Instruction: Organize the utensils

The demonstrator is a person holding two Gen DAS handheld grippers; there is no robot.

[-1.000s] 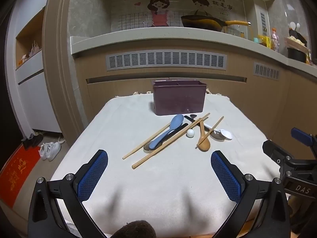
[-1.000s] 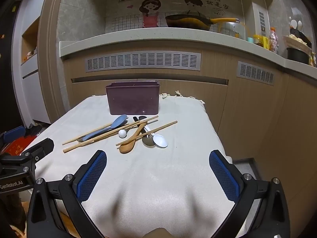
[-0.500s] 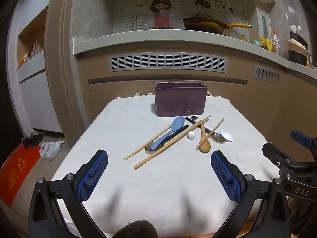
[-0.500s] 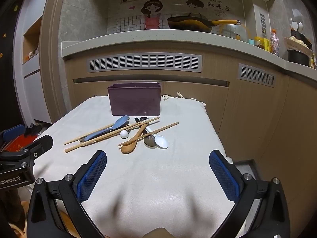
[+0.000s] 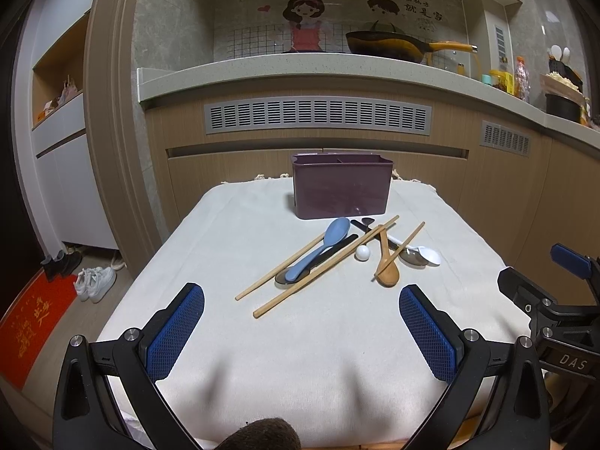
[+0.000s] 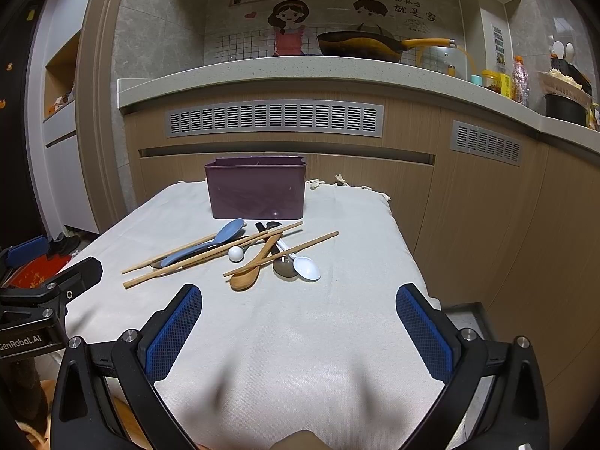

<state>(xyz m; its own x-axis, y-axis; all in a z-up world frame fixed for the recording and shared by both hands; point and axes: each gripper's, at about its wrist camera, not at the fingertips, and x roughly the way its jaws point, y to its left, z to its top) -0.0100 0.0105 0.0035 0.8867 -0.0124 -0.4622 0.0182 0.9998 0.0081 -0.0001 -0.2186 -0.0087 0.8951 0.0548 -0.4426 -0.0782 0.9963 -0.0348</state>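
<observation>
**Both grippers drawn slightly back from the utensil pile**

Over the last second we saw the whole scene slide a little lower and further off in both wrist views, as the two grippers tilted up and eased back from the pile; the utensils themselves had not shifted.

Going left to right in the left wrist view, the left gripper [image 5: 302, 322] hung above the near part of the cloth-covered worktop [image 5: 210, 232], its jaws spread wide and holding nothing. Ahead of it lay the heap. Two long wooden chopsticks [image 5: 326, 266] ran diagonally from the near left up toward the far right. The blue spoon [image 5: 318, 249] rested across them with its bowl pointing at the purple utensil holder [image 5: 342, 187], which stood upright at the far edge of the worktop, just behind the pile. A dark spoon [image 5: 322, 258] lay under the blue one. A small white ball-shaped end [image 5: 362, 253] sat between the chopsticks and the wooden spoon [image 5: 386, 266]. A third chopstick [image 5: 401, 248] crossed the wooden spoon, and beyond it lay a white spoon [image 5: 425, 255] beside a metal spoon bowl [image 5: 412, 258].

In the right wrist view, the right gripper [image 6: 299, 320] hovered over the near right part of the worktop, jaws likewise wide apart and empty. Every utensil was on the cloth; we could make out none in the holder.
</observation>
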